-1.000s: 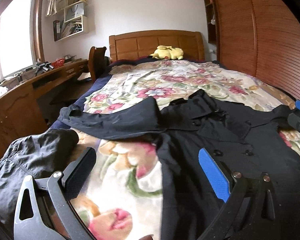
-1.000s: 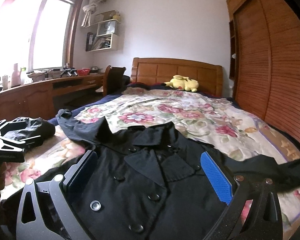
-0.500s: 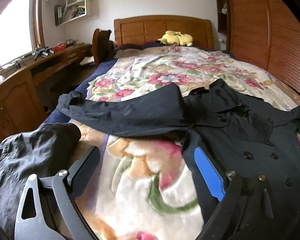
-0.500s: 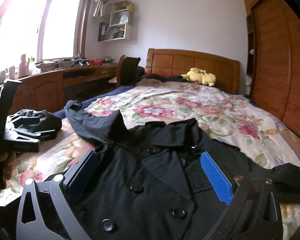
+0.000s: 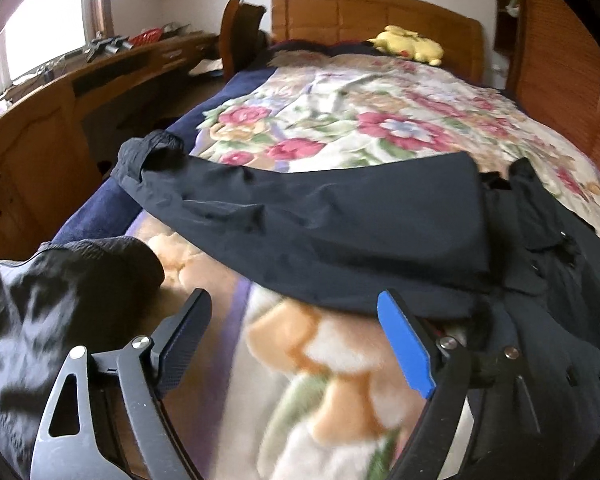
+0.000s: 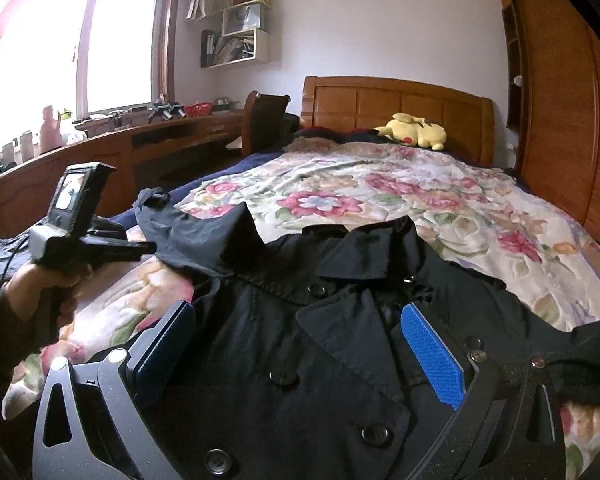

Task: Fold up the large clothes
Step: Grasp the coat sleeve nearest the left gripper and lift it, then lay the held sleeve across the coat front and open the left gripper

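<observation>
A black buttoned coat (image 6: 340, 344) lies face up on the floral bedspread (image 6: 380, 196). Its left sleeve (image 5: 320, 216) stretches out toward the bed's left edge, with the cuff (image 5: 152, 152) at the edge. My left gripper (image 5: 296, 332) is open and empty, low over the bedspread just short of the sleeve; it also shows in the right wrist view (image 6: 100, 248), held in a hand. My right gripper (image 6: 300, 340) is open and empty above the coat's chest, below the collar (image 6: 364, 248).
Another dark garment (image 5: 40, 300) lies crumpled at the bed's near left corner. A wooden desk (image 5: 60, 92) and chair (image 6: 264, 120) stand left of the bed. A yellow plush toy (image 6: 414, 130) lies by the headboard. A wooden wardrobe (image 6: 560, 120) lines the right side.
My left gripper has moved forward and left, closer to the outstretched sleeve. My right gripper has moved forward and lower over the coat's chest. Both stay open.
</observation>
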`<action>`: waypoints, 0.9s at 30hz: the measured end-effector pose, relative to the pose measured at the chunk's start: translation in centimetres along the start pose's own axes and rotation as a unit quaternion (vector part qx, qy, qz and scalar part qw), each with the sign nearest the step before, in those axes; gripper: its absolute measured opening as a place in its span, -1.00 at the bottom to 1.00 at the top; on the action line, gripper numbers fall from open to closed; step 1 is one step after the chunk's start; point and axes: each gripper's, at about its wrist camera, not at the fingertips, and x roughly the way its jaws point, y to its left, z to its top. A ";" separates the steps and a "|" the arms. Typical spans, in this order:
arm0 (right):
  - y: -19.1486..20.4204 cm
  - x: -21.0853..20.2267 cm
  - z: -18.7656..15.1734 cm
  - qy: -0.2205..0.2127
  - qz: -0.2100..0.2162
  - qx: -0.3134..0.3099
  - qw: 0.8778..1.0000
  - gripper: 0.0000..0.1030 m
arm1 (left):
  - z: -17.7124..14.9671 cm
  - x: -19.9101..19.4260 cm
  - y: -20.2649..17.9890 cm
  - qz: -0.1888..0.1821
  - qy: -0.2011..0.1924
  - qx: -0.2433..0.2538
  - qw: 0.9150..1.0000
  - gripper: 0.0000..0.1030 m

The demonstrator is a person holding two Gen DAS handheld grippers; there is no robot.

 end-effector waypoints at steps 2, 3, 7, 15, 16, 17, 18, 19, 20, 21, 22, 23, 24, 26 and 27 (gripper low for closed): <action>0.2 0.1 -0.2 0.004 0.001 0.000 1.000 0.99 | 0.5 1.2 0.2 0.003 0.010 -0.007 1.000 0.67; 0.2 0.2 -0.2 0.007 0.002 -0.001 1.000 0.99 | 0.7 1.7 0.2 0.006 0.013 -0.008 1.000 0.67; 0.6 0.6 -0.2 0.017 0.005 -0.005 1.000 0.99 | 1.4 3.5 0.4 0.014 0.027 -0.015 0.999 0.67; 0.6 0.7 -0.2 0.026 0.009 -0.011 1.000 0.99 | 1.7 7.3 1.1 0.038 0.073 -0.028 0.996 0.67; 0.6 0.6 -0.2 0.027 0.009 -0.012 1.000 0.99 | 1.7 7.5 1.2 0.039 0.075 -0.028 0.996 0.67; 0.6 0.6 -0.3 0.028 0.008 -0.012 0.999 0.99 | 1.7 7.8 1.4 0.035 0.079 -0.031 0.996 0.67; 0.6 0.6 -0.4 0.030 0.010 -0.014 0.999 0.99 | 1.7 8.1 1.6 0.028 0.084 -0.038 0.995 0.67; 0.7 0.5 -0.5 0.032 0.011 -0.016 0.999 0.99 | 1.6 8.4 1.9 0.019 0.091 -0.048 0.995 0.67; 0.7 0.4 -0.6 0.034 0.011 -0.020 0.999 0.99 | 1.5 8.5 2.1 0.008 0.093 -0.058 0.994 0.65; 0.8 0.3 -0.7 0.035 0.011 -0.023 0.999 0.99 | 1.4 8.6 2.4 -0.007 0.091 -0.068 0.994 0.51; 0.7 0.1 -0.7 0.036 0.011 -0.026 0.999 0.99 | 1.4 8.6 2.4 -0.017 0.092 -0.072 0.993 0.37; 0.6 -0.1 -0.7 0.037 0.010 -0.027 0.999 0.99 | 1.3 8.7 2.4 -0.024 0.092 -0.074 0.993 0.31; 0.5 -0.2 -0.7 0.038 0.009 -0.028 0.999 0.99 | 1.3 8.7 2.3 -0.031 0.092 -0.072 0.993 0.12; 0.1 -0.6 -0.8 0.038 0.007 -0.028 0.999 0.99 | 1.4 8.5 1.9 -0.047 0.091 -0.070 0.992 -0.28; -0.1 -0.9 -0.8 0.037 0.007 -0.028 0.999 0.99 | 1.5 8.4 1.7 -0.049 0.093 -0.068 0.992 -0.56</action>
